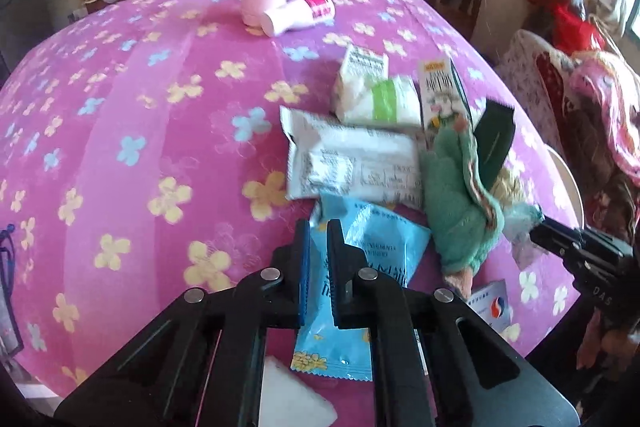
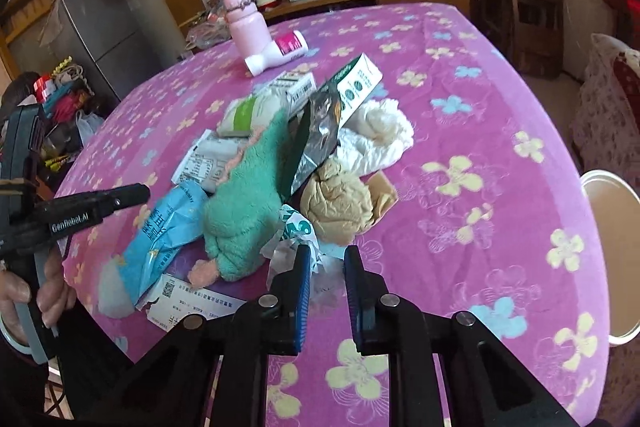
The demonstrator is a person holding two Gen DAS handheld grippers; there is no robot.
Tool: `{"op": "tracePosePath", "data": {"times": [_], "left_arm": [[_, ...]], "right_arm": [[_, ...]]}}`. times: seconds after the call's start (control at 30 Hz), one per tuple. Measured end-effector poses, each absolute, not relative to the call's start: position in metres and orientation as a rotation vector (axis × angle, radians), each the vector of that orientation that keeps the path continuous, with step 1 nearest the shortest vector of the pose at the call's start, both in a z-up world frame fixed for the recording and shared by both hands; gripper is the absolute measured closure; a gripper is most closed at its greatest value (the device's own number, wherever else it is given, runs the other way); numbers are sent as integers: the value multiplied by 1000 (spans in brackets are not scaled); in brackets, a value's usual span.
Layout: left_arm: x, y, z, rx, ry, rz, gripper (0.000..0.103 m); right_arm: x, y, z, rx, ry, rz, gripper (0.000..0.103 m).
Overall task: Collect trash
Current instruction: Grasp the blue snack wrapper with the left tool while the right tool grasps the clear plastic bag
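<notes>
Lying dead centre at the bottom of the left wrist frame, long axis running up and down along the fingers: blue wrapper (image 1: 340, 291), pinched between the closed pads of the left gripper (image 1: 319, 239) on the flowered bench (image 1: 120, 107). In the right wrist view, sitting low centre just ahead of the fingertips: crumpled white-green wrapper (image 2: 298, 227), with the right gripper (image 2: 327, 259) nearly closed, apparently nipping its clear trailing edge, though blurred.

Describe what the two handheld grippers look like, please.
Both are black plastic, with silver pivot pins and ribbed blue pads on the fingers. The left gripper carries white "GenRobot.AI" lettering and a grey-blue handle; the right gripper shows pale embossed letters on its side. No sleeves visible.
</notes>
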State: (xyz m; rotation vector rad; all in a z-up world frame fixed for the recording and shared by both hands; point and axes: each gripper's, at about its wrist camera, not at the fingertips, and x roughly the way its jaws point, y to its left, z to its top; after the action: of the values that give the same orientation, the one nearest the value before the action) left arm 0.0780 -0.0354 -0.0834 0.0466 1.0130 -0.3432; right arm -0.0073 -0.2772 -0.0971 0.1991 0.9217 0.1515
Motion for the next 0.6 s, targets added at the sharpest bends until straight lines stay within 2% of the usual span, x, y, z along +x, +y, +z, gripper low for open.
{"op": "tracePosePath", "data": {"times": [0.17,0.2,0.23,0.27,0.3,0.33,0.53,0.6], "left_arm": [[78,-27,-77,11,1026,-340,95],[78,-26,-80,-7,1056,-364,91],[78,-26,-83,-17,1075,-377,78],[78,-26,-86,-27,1097,-388,70],[77,-27,-90,-28,1105,-386,56],[74,-28,-92,-15,1098,-372,50],[74,-39,-114,24,1139,-370,48],[74,-41,-117,8,1140,-365,42]], "right_arm": [[-13,-278,-91,191,905,144,87],[-14,-279,-91,192,908,145,87],[-15,-279,-92,196,913,148,87],[-15,-279,-93,199,916,150,87],[-15,-278,-93,201,919,153,87],[-15,-278,-94,201,922,156,87],[-14,-275,-100,198,941,168,87],[-13,-276,-103,205,947,169,87]]}}
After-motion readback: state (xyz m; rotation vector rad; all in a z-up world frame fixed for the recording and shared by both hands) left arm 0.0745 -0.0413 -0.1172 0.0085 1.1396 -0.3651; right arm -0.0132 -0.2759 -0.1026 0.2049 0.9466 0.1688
